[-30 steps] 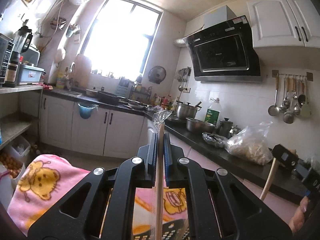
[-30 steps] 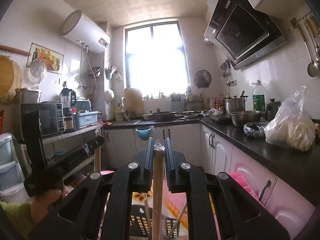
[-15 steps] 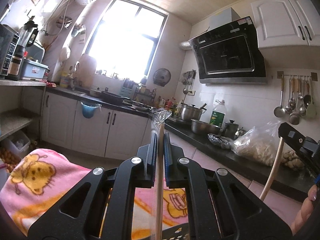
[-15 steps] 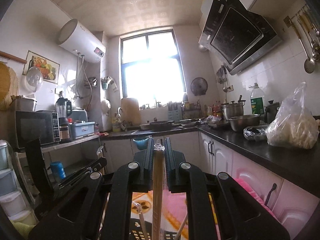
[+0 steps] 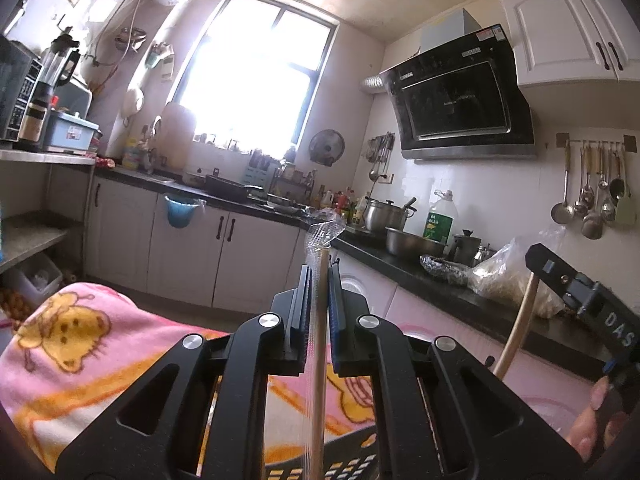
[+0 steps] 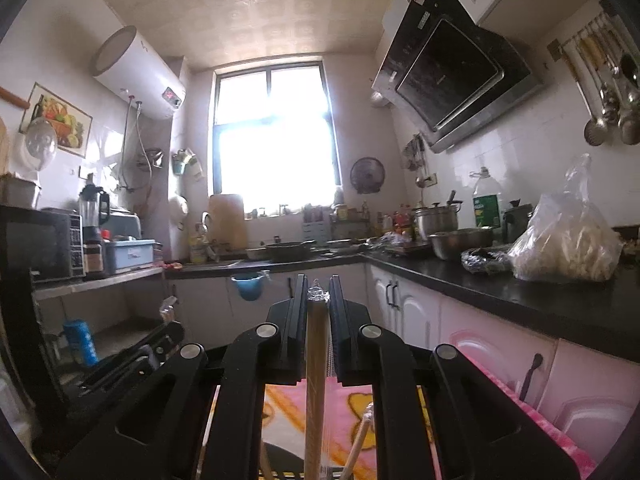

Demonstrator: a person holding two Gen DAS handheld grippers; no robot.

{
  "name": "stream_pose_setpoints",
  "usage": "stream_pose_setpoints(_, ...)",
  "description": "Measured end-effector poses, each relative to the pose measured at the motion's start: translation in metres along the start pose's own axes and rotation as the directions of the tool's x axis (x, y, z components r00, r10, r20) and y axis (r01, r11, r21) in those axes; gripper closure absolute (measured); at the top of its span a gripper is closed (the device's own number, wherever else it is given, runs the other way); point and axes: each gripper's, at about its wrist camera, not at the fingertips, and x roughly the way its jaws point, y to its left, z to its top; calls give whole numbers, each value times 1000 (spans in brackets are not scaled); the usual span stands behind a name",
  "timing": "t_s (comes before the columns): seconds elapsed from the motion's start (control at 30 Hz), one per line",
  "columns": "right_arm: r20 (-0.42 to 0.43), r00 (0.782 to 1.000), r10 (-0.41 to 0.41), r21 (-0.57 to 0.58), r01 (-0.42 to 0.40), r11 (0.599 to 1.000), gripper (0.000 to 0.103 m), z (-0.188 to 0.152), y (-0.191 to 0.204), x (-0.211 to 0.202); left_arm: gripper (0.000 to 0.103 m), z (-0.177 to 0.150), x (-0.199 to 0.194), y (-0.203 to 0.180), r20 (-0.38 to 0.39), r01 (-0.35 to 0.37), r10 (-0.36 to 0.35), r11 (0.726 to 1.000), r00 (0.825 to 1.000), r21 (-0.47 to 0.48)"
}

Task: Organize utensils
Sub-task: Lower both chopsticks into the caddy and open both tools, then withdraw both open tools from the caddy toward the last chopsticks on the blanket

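Note:
My left gripper [image 5: 319, 280] is shut on a thin wooden utensil handle [image 5: 318, 360] wrapped in clear plastic, whose crumpled tip [image 5: 325, 232] sticks out past the fingers. My right gripper [image 6: 318, 292] is shut on a thicker wooden handle [image 6: 315, 380], also plastic-wrapped. The right gripper also shows in the left wrist view [image 5: 580, 300] at right, with its handle [image 5: 518, 332] below it. A black slotted basket [image 5: 344, 464] lies under both, on a pink cartoon blanket [image 5: 72, 344]. More wooden sticks [image 6: 360, 440] stand in the basket.
A black countertop [image 6: 500, 292] runs along the right with a plastic bag [image 6: 568, 240], pots and a bowl. White cabinets [image 5: 192, 256] stand ahead under the window. Ladles hang on a wall rail [image 5: 592, 192]. Shelves with a microwave [image 6: 40, 244] stand left.
Both grippers have risen and tilted upward with their handles still held. In the left wrist view the right gripper has moved up and closer at the right edge.

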Motion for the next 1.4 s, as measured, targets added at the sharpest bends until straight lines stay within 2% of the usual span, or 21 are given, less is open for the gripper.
stream_pose_setpoints(0.03,2,1000,-5,-5,5,1000,92,-2,0,0,99,-1,-1,1,-4,1,-1,1000,1000,-2)
stream_pose_setpoints(0.2,-3,1000,-21,12,21,1000,92,-11,-2,5,82,-5,-7,6,-22,17,-17,1000,1000,-1)
stream_pose_setpoints(0.37,0,1000,-21,29,20,999,91,-16,-4,3,72,-7,-16,8,-35,24,-23,1000,999,4)
stream_pose_setpoints(0.47,-25,1000,-11,40,12,999,89,-18,-6,5,68,-8,-23,13,-49,26,-27,1000,998,-13)
stream_pose_setpoints(0.5,-38,999,-4,45,6,999,86,-19,-7,5,64,-9,-24,14,-56,27,-28,999,998,-19)
stream_pose_setpoints(0.6,-54,998,25,75,-21,997,62,-18,-10,-3,58,-11,-28,21,-93,56,-62,996,994,-67)
stream_pose_setpoints(0.73,-82,995,55,65,-50,997,57,-16,-10,-14,53,-12,-37,28,-129,48,-62,994,990,-102)
stream_pose_setpoints(0.83,-115,990,82,65,-75,995,54,-15,-10,-23,44,-10,-46,29,-149,42,-59,993,987,-114)
stream_pose_setpoints(1.0,-190,976,108,55,-99,994,51,-17,-6,-44,16,-13,-66,32,-198,34,-60,991,978,-130)
stream_pose_setpoints(1.07,-212,970,119,51,-111,993,47,-19,-4,-54,12,-15,-74,34,-218,34,-64,990,974,-140)
stream_pose_setpoints(1.13,-237,962,132,48,-124,991,43,-21,-1,-64,12,-17,-83,35,-230,23,-54,991,972,-135)
stream_pose_setpoints(1.4,-366,922,126,83,-103,991,42,-40,0,-98,12,-25,-111,31,-279,17,-46,994,959,-109)
